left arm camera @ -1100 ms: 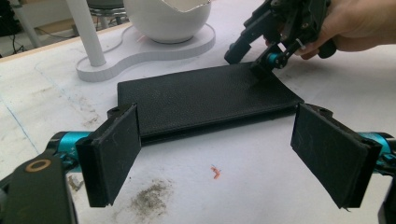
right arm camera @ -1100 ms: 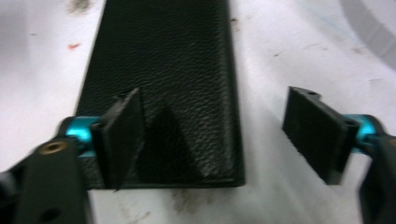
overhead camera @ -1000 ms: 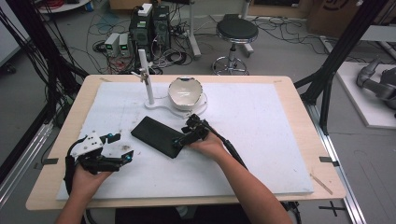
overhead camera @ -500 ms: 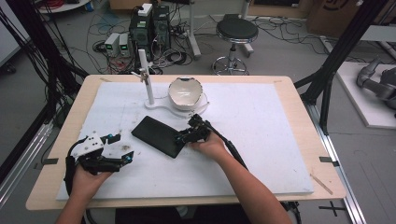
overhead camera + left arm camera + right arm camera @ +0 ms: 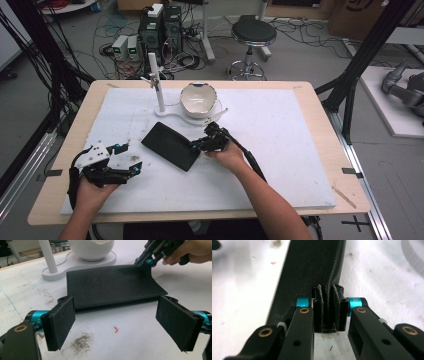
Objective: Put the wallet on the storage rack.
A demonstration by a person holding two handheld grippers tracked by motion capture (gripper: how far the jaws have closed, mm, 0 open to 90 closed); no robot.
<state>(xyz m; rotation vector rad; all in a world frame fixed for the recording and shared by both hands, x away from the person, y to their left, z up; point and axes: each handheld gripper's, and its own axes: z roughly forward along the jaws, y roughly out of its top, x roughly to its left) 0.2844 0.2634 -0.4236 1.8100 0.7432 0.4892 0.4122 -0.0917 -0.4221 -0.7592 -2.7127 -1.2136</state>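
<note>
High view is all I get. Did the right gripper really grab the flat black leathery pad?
Observer: Yes. The right gripper has just closed and pinches the flat black leathery pad's edge between its pads.
Operator: And the other gripper?
Observer: The left gripper has its jaws wide open, pointing at the pad's near edge, not touching it.
Operator: Is the pad still flat?
Observer: Its pinched corner is lifted off the white table cover.

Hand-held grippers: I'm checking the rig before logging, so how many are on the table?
2. The left hand-held gripper hovers open near the table's front left; the right hand-held gripper is shut on the near edge of the black leather pad at mid-table.
</note>
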